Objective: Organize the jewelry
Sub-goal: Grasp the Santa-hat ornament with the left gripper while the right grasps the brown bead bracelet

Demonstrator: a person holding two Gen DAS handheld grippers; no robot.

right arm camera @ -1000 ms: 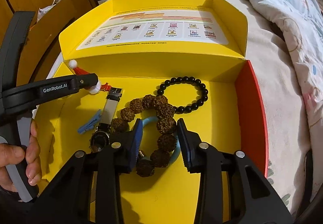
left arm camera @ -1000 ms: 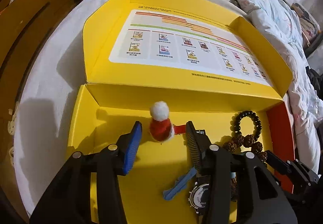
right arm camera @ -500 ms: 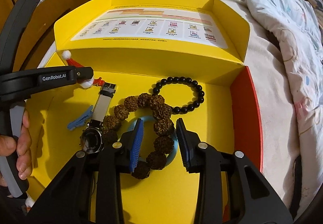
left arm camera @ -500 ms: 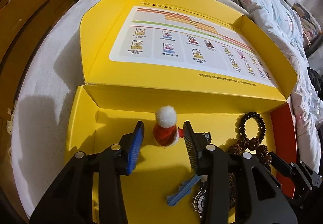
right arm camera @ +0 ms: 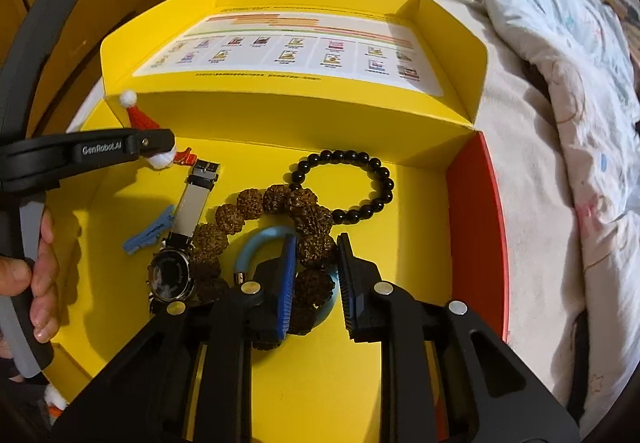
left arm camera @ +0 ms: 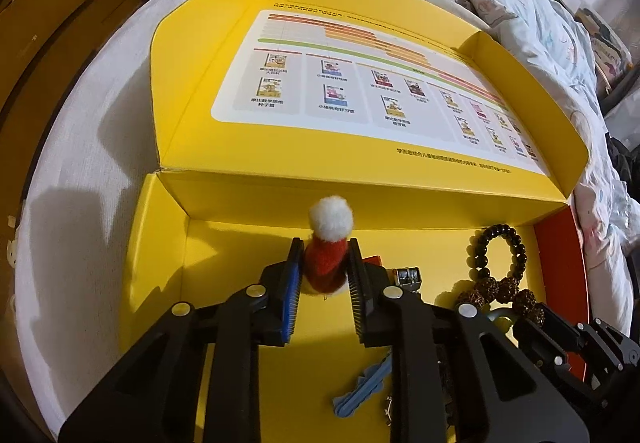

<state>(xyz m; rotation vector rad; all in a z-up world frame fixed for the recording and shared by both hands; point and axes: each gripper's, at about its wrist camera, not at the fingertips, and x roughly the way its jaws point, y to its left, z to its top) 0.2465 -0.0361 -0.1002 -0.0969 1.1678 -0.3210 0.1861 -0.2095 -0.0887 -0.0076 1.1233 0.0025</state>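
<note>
Left wrist view: left hand-held gripper (left arm camera: 324, 267) has just closed, now clamping the Santa-hat clip (left arm camera: 326, 263).

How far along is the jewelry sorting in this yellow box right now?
Early stage. Nothing looks sorted yet: the watch, black bead bracelet and blue clip lie loose in the yellow box. In hand: the left gripper has just closed on the small Santa hat, and the right gripper on the brown seed bracelet. Everything is left to place.
</note>
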